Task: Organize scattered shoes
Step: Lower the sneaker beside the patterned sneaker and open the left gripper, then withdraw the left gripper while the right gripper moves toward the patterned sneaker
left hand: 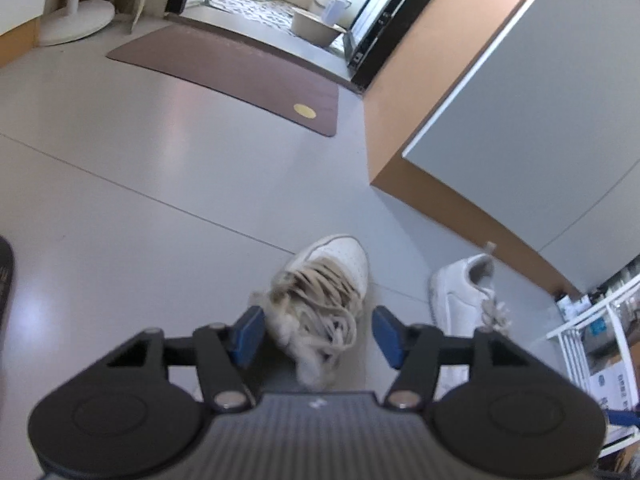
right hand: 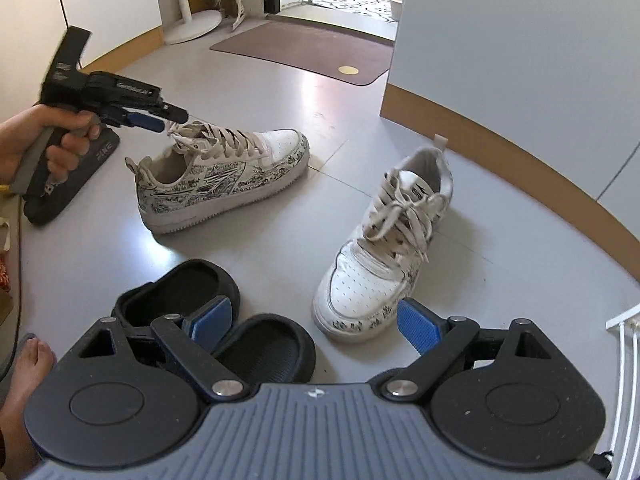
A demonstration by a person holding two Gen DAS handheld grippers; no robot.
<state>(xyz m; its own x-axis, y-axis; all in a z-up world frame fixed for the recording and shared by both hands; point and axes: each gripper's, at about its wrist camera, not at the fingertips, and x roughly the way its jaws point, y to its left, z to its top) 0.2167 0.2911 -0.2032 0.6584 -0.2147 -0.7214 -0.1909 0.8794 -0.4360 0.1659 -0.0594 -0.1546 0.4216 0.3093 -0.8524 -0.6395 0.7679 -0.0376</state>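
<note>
Two white sneakers with black drawings lie apart on the grey floor. The first sneaker (right hand: pixel 224 178) lies on its sole, toe to the right; in the left wrist view it (left hand: pixel 324 280) sits just ahead of my left gripper (left hand: pixel 318 334), whose jaws stand open above its laces and tongue. In the right wrist view the left gripper (right hand: pixel 160 120) hovers at that shoe's tongue. The second sneaker (right hand: pixel 388 248) points toward me; it also shows in the left wrist view (left hand: pixel 464 292). My right gripper (right hand: pixel 316 322) is open and empty, above a black slipper (right hand: pixel 192 300).
Another black slipper (right hand: pixel 68 184) lies at left behind the hand. A brown mat (right hand: pixel 304 50) lies before the bathroom doorway. A wall corner with brown skirting (right hand: pixel 500 136) runs along the right. A white rack (right hand: pixel 628 356) stands at far right. A bare foot (right hand: pixel 32 356) is at lower left.
</note>
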